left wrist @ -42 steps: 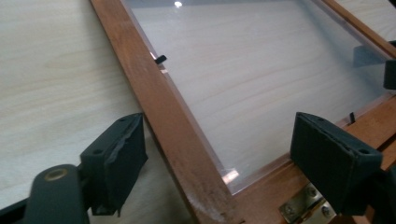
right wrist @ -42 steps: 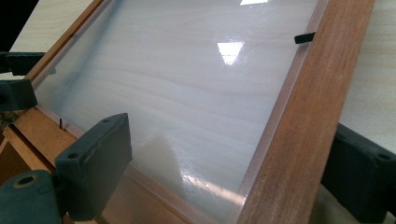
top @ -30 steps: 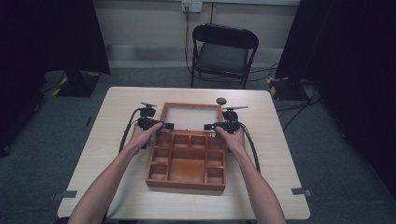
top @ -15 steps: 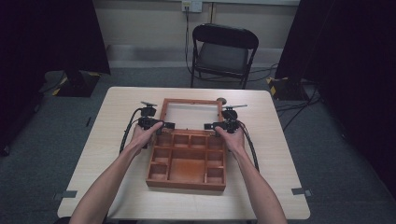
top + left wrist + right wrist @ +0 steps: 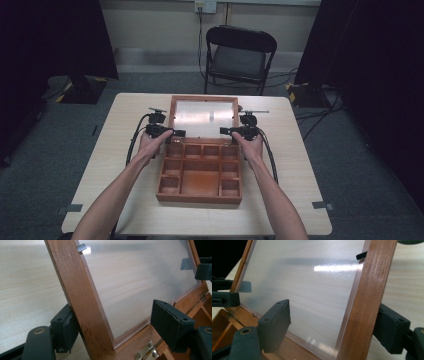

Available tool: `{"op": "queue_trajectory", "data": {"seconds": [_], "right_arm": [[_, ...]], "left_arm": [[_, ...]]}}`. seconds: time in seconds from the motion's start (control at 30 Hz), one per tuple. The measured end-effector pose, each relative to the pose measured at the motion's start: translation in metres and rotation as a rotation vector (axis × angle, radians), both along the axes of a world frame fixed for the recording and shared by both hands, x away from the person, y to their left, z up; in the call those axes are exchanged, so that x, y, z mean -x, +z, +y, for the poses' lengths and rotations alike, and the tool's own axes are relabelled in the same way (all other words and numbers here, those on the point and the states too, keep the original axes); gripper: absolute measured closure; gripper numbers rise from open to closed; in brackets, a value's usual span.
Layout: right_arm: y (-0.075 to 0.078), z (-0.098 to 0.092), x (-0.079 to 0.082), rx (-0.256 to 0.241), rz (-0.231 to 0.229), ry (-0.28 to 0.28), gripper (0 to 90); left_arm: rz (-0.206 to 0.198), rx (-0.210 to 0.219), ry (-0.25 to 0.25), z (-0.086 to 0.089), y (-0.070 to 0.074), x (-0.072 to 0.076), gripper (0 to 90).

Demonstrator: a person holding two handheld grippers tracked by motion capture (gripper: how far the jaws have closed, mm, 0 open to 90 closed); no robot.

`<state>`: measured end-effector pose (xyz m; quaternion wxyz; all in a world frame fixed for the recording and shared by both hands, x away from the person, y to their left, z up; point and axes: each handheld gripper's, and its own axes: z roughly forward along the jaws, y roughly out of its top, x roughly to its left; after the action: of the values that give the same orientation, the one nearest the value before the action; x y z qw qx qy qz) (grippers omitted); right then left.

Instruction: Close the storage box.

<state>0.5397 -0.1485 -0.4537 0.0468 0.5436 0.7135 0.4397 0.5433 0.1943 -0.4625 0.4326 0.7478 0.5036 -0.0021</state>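
Now lid (image 5: pixel 202 116) tilts back from box (image 5: pixel 200 172); hinge edge crosswise.

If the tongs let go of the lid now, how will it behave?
The lid looks stiff: wooden frame, clear pane. It would probably swing on its hinge rather than slide, likely falling back toward the table. The pane may be fragile, so lower it gently.

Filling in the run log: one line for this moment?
lid: open | left gripper: straddles left rail, open | right gripper: straddles right rail, open | box: empty
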Motion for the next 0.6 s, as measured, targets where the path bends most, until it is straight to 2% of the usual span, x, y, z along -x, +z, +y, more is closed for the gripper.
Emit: {"op": "queue_trajectory", "data": {"seconds": [0.1, 0.13, 0.23, 0.4, 0.53, 0.6], "right_arm": [[0.004, -0.002, 0.002, -0.012, -0.012, 0.006, 22.8], [0.009, -0.004, 0.004, -0.01, -0.028, 0.009, 26.5], [0.016, -0.006, 0.007, -0.019, -0.043, 0.009, 30.1], [0.023, -0.01, 0.011, -0.035, -0.052, 0.014, 38.4], [0.027, -0.011, 0.013, -0.029, -0.057, 0.016, 40.2], [0.031, -0.01, 0.016, -0.021, -0.067, 0.015, 41.3]], "left_arm": [[-0.024, 0.006, -0.007, 0.002, 0.006, 0.002, 25.3], [-0.034, 0.009, -0.01, 0.004, 0.01, 0.004, 27.4], [-0.052, 0.013, -0.007, 0.006, 0.016, 0.007, 29.4], [-0.067, 0.021, -0.013, 0.008, 0.023, 0.011, 30.8], [-0.082, 0.021, -0.014, 0.01, 0.026, 0.013, 34.4], [-0.106, 0.014, -0.016, 0.011, 0.028, 0.017, 38.0]]}}
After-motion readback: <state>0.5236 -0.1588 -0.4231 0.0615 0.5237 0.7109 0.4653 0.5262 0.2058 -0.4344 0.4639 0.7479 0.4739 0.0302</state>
